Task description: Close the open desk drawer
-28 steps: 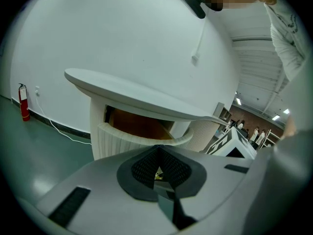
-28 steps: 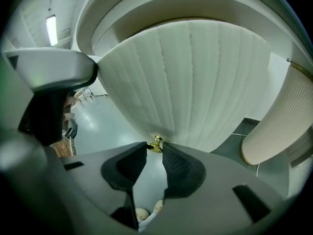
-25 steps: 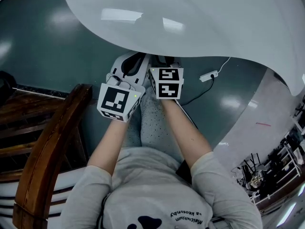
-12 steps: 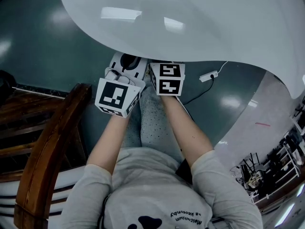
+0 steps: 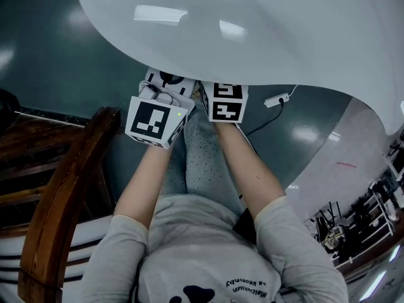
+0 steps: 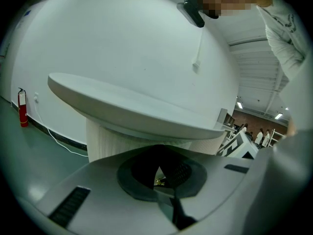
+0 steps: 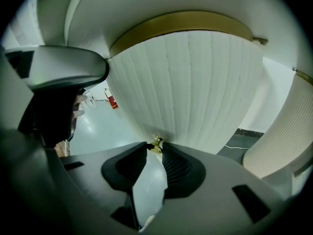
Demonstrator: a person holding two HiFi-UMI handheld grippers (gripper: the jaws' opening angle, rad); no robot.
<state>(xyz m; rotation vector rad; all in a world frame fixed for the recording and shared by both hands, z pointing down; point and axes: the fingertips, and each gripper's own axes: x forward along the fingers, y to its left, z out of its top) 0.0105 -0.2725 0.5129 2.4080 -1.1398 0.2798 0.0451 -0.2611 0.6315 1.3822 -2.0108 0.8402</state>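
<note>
The drawer's white ribbed front (image 7: 195, 92) bulges under the white desk top (image 5: 252, 30). Its small brass knob (image 7: 156, 143) sits between the tips of my right gripper (image 7: 156, 148), and the pads touch it on both sides. In the head view that gripper's tips are hidden under the desk edge; only its marker cube (image 5: 227, 103) shows. My left gripper (image 6: 159, 170) is just to its left, pointing at the ribbed front (image 6: 122, 141). Its jaws stand close together with a brass glint (image 6: 157, 181) in the narrow gap. Whether they press on it I cannot tell.
A wooden chair (image 5: 69, 188) stands at my left. On the green floor to the right lies a power strip (image 5: 276, 100) with its cable. The person's legs (image 5: 202, 163) are under my arms. A red fire extinguisher (image 6: 22, 106) stands by the far wall.
Both grippers have moved forward under the desk edge. The left gripper's front now shows less, and the right cube sits right at the edge.
</note>
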